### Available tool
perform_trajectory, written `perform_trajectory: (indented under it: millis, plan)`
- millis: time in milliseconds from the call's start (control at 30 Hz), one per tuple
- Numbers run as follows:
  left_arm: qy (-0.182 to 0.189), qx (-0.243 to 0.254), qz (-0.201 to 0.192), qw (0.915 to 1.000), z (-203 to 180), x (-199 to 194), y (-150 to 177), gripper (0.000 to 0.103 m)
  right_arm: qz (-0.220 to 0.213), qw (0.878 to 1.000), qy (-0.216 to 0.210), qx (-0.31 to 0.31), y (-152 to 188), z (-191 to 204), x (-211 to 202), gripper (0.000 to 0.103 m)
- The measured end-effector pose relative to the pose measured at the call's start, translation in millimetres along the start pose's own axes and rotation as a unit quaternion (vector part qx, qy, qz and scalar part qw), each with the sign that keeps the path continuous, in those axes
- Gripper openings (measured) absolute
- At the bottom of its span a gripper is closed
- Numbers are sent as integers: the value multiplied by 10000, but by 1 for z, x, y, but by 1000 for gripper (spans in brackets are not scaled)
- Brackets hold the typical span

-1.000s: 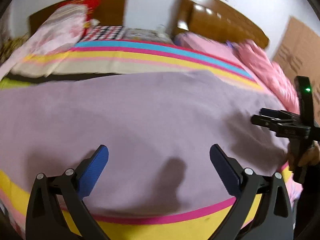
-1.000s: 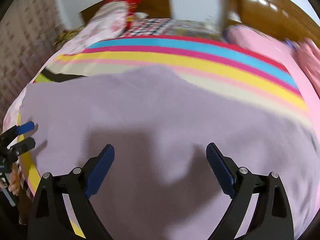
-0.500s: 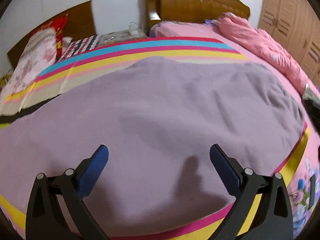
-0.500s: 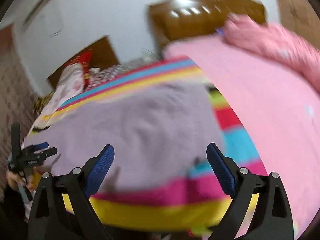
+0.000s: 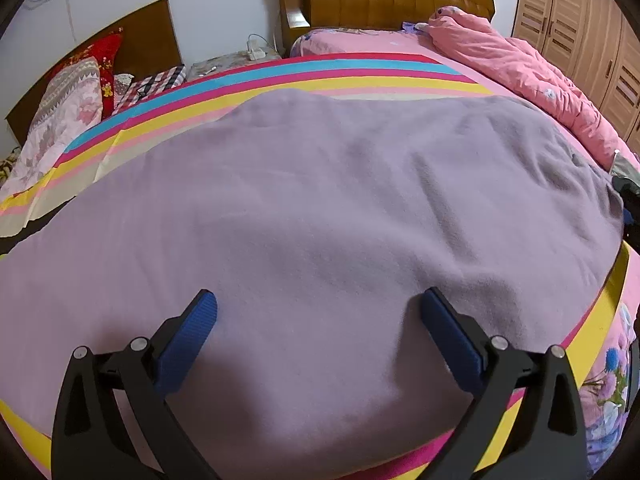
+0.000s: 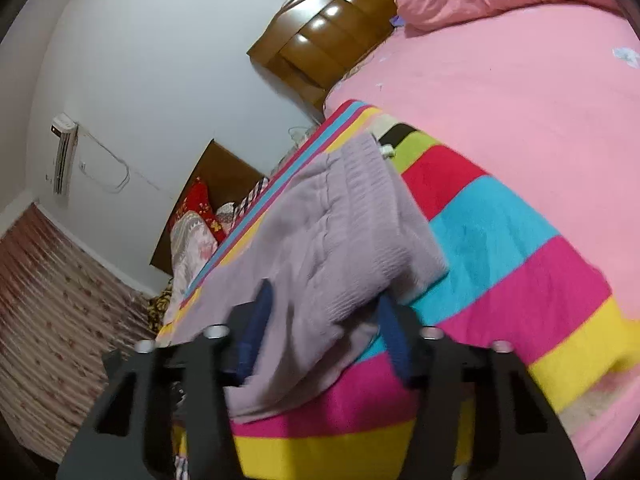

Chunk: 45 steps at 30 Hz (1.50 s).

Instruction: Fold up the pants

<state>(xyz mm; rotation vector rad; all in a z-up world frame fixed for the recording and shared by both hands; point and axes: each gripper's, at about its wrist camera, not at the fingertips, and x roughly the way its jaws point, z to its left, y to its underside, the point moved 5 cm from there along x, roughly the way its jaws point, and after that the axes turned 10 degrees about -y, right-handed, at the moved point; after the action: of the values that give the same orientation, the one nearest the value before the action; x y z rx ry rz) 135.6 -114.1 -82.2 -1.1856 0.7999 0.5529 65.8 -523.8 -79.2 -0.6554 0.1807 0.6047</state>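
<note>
Mauve fleece pants [image 5: 320, 208] lie spread flat across a striped sheet on the bed. My left gripper [image 5: 318, 316] is open and empty, hovering just above the middle of the pants. In the right wrist view the ribbed waistband end of the pants [image 6: 344, 248] lies at the bed's near edge. My right gripper [image 6: 324, 332] is tilted and has its blue fingers [image 6: 256, 328] on either side of the waistband corner, partly closed; the fabric sits between them, but I cannot tell if it is pinched. The right gripper also shows at the right rim of the left wrist view [image 5: 630, 200].
A striped sheet [image 5: 360, 76] covers the bed, with a pink sheet [image 6: 520, 80] beyond. A pink quilt [image 5: 520, 64] is bunched near the wooden headboard [image 5: 380, 0]. Pillows [image 5: 68, 96] lie at the far left. Wardrobe doors [image 5: 580, 20] stand at the right.
My right gripper swung to the waistband end of the pants, tilted, and its fingers narrowed around the corner. My left gripper turned right and stayed open over the pants.
</note>
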Motion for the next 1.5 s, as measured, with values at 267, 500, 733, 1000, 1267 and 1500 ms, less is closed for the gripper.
perform_trajectory:
  millis: [267, 500, 733, 1000, 1267, 1500]
  plan:
    - [-201, 227, -549, 9980, -10, -19, -13, 101, -175, 9979, 280, -554, -15, 15, 1, 26]
    - [138, -19, -94, 9999, 2, 4, -6, 102, 1, 9992, 280, -289, 0, -9, -2, 27]
    - [143, -115, -300, 9994, 11, -19, -6, 101, -683, 9820, 1254, -1238, -6, 42, -33, 71]
    - [18, -79, -14, 10000, 17, -9, 10, 101, 766, 9349, 1485, -3133, 58, 116, 50, 70]
    - [123, 19, -126, 9998, 19, -8, 13, 101, 1797, 9160, 1626, -3196, 89, 96, 71, 75]
    - [200, -19, -162, 9997, 20, -7, 13, 101, 1438, 9092, 1969, -3375, 31, 125, 92, 87]
